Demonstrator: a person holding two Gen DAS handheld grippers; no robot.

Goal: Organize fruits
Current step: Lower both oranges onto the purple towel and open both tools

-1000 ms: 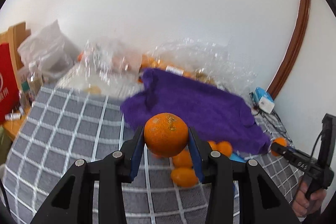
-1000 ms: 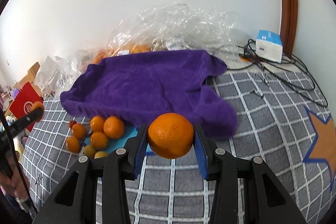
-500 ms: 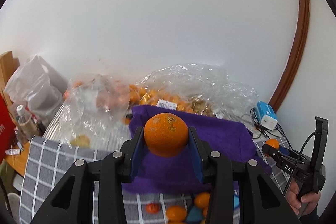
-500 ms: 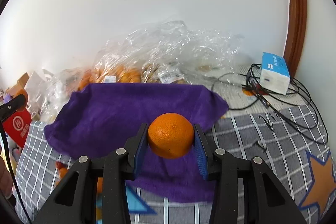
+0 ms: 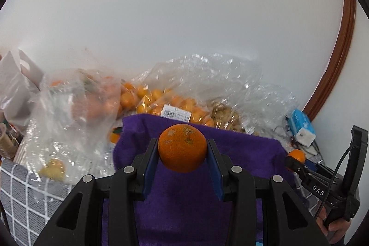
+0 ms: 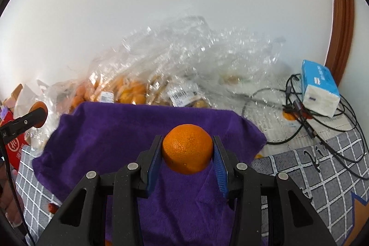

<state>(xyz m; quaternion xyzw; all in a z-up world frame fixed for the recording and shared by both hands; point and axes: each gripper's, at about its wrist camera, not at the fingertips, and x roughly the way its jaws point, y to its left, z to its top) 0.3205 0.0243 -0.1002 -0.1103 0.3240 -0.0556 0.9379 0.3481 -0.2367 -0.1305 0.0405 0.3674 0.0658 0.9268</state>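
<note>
My left gripper (image 5: 182, 153) is shut on a blemished orange (image 5: 182, 147), held above the purple towel (image 5: 184, 206). My right gripper (image 6: 187, 152) is shut on a smooth orange (image 6: 187, 148), also over the purple towel (image 6: 120, 135). Each gripper shows in the other's view: the right gripper (image 5: 296, 159) at the right edge with its orange (image 5: 297, 154), the left gripper (image 6: 38, 115) at the left edge with its orange (image 6: 38, 106). Beyond the towel lie clear plastic bags of small oranges (image 5: 156, 98), also seen as bagged fruit (image 6: 129, 91) from the right wrist.
A grey checked cloth (image 6: 322, 176) covers the surface. A blue and white box (image 6: 319, 88) and black cables (image 6: 322, 130) lie at the right. A white bag (image 5: 16, 89) sits at the far left. A hand (image 5: 334, 228) grips the right tool. The white wall stands close behind.
Both grippers have moved forward over the purple towel toward the plastic bags and wall, each still holding its orange. The loose small oranges near the towel's front edge have dropped out of view.
</note>
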